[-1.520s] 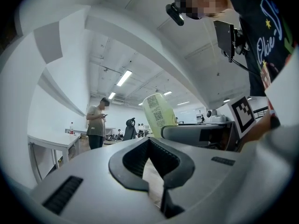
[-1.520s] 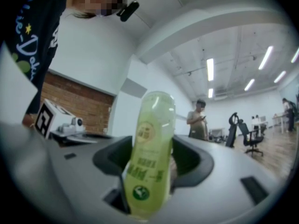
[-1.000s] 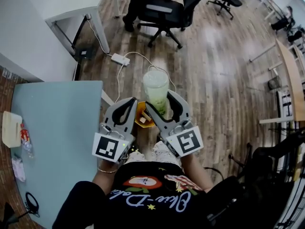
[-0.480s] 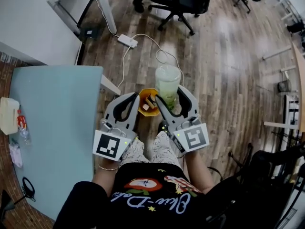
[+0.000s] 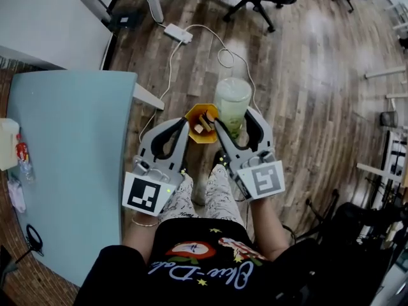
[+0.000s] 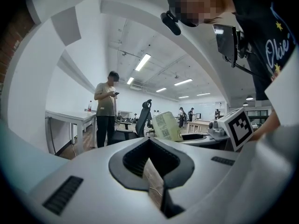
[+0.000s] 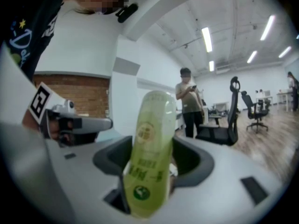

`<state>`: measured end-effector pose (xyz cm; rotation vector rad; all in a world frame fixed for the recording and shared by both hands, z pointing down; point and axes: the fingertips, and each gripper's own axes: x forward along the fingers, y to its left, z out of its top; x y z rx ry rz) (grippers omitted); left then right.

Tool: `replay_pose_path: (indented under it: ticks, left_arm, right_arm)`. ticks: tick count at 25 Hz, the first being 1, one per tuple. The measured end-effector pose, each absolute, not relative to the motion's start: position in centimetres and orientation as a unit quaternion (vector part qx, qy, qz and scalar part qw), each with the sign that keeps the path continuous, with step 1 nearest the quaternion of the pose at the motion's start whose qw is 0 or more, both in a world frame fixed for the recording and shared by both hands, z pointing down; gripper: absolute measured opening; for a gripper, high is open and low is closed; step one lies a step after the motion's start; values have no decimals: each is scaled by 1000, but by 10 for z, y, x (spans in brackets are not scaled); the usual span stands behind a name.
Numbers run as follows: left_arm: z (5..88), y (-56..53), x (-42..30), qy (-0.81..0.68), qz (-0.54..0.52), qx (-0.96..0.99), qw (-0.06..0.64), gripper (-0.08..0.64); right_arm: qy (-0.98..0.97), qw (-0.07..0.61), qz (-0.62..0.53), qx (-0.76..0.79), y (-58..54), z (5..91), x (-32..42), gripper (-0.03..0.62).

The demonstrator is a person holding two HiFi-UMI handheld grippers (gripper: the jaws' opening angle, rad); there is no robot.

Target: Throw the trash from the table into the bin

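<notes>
My right gripper point(image 5: 236, 120) is shut on a clear cup of green drink point(image 5: 232, 97), held upright over the wood floor; in the right gripper view the cup point(image 7: 150, 162) fills the gap between the jaws of the right gripper point(image 7: 149, 174). My left gripper point(image 5: 186, 127) is shut on the edge of an orange paper box point(image 5: 201, 121) with scraps inside. In the left gripper view a thin brownish wall point(image 6: 153, 178) is pinched in the left gripper point(image 6: 152, 171), and the cup point(image 6: 167, 126) shows beyond. No bin is in view.
The light blue table point(image 5: 70, 152) lies at the left, with a white box point(image 5: 6, 144) and a small bottle point(image 5: 23, 158) at its far edge. A power strip point(image 5: 178, 32) and white cable point(image 5: 224, 57) lie on the floor ahead. A person point(image 6: 106, 107) stands by a desk.
Both grippers have sunk toward the floor with the cup and the orange box still in them. The view has tipped down, so the chair and the standing person slid off the top.
</notes>
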<state>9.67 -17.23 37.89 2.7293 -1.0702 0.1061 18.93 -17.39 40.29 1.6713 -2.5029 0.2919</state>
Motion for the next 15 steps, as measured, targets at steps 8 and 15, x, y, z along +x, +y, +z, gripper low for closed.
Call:
replay_pose_path:
  ticks: [8,15]
  left_arm:
    - [413,-181,105,-375,38,918,122,11]
    - [453,-182,96,-394,37,909,132,11]
  right_arm:
    - [-824,64,106,553,-178,440,201,270]
    - [-815,77,129,560,-173,489,206,270]
